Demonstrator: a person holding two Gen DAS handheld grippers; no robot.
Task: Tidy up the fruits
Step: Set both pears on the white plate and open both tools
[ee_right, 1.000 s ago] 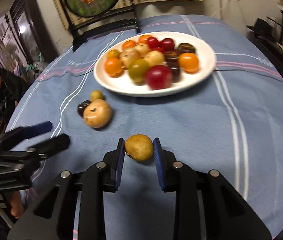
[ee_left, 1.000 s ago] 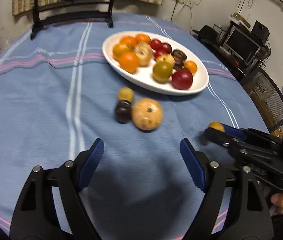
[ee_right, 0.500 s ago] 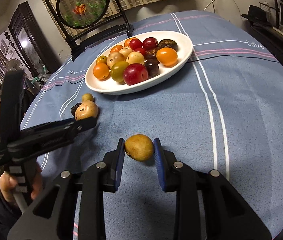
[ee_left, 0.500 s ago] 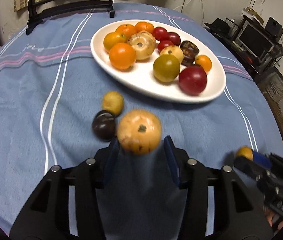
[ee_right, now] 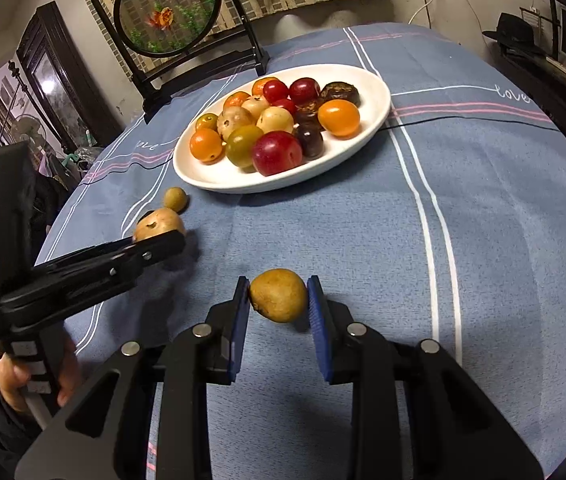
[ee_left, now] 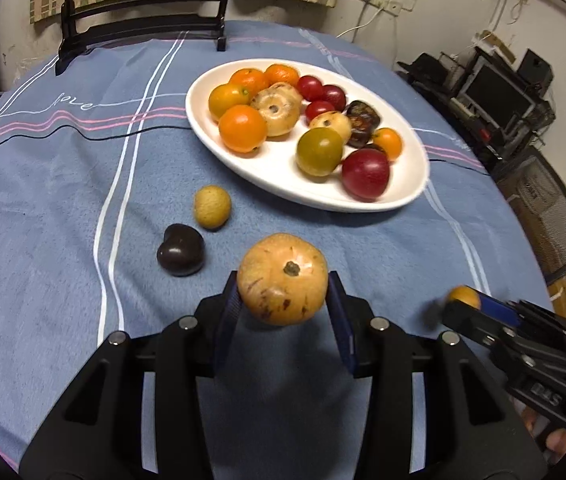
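Note:
My left gripper (ee_left: 283,294) has a large tan fruit (ee_left: 283,278) between its blue pads, which press on both its sides while the jaws are still closing. Just left of it on the blue cloth lie a dark purple fruit (ee_left: 180,255) and a small yellow fruit (ee_left: 212,207). Beyond them a white oval plate (ee_left: 283,188) holds several orange, red, green and dark fruits. My right gripper (ee_right: 279,292) is shut on a small yellow-brown fruit (ee_right: 279,295), held above the cloth. In the right wrist view the left gripper (ee_right: 163,240) shows at the left with the tan fruit (ee_right: 158,224).
A black stand with a round painted screen (ee_right: 167,12) rises at the table's far edge. A desk with a monitor (ee_left: 499,96) and a mesh chair (ee_left: 543,216) are off the table's right side. A person's hand (ee_right: 15,376) grips the left handle.
My left gripper moved forward to the tan fruit and its wide jaws closed onto it. The right gripper kept its hold on the small yellow-brown fruit.

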